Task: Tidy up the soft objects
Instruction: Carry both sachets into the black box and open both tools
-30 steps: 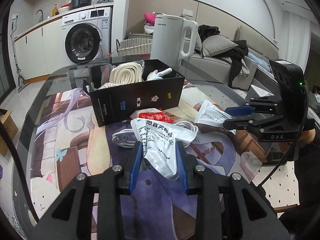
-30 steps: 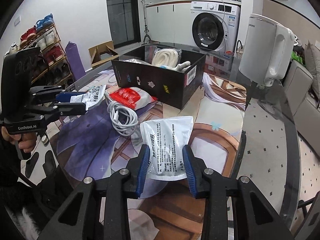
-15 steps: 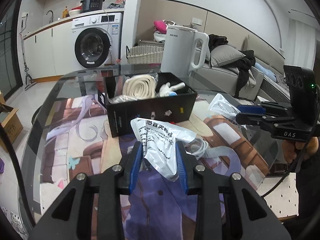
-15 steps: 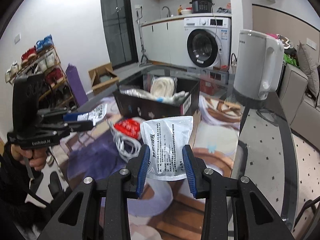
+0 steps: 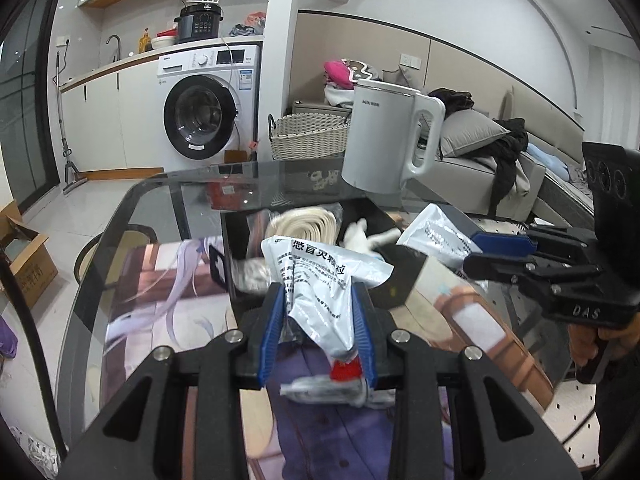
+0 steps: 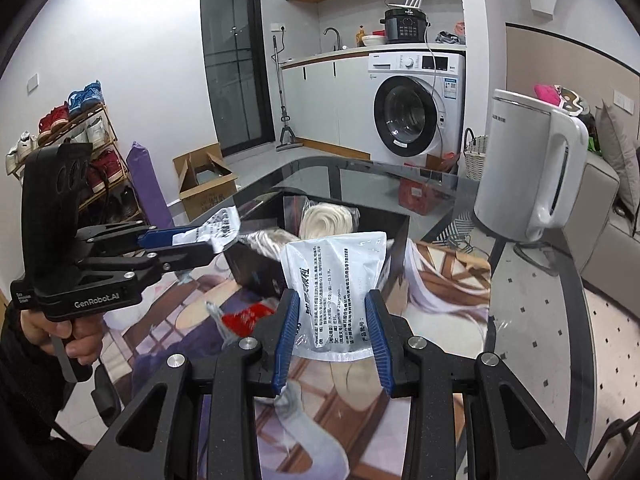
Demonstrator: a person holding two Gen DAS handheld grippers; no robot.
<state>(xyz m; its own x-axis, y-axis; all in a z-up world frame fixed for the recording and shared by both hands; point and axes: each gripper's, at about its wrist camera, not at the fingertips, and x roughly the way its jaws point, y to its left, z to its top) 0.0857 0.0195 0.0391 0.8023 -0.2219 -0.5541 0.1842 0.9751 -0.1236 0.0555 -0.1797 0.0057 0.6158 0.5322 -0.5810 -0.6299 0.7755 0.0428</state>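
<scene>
Here the left gripper (image 5: 318,320) clamps a crumpled pouch (image 5: 320,276), the right gripper (image 6: 332,332) a flat pouch (image 6: 336,280); the box (image 6: 256,270) sits just ahead of both.

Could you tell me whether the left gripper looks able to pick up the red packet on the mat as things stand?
Probably not yet: the left gripper is shut on a silver pouch, so its jaws are occupied, though the red packet lies uncovered on the mat.
</scene>
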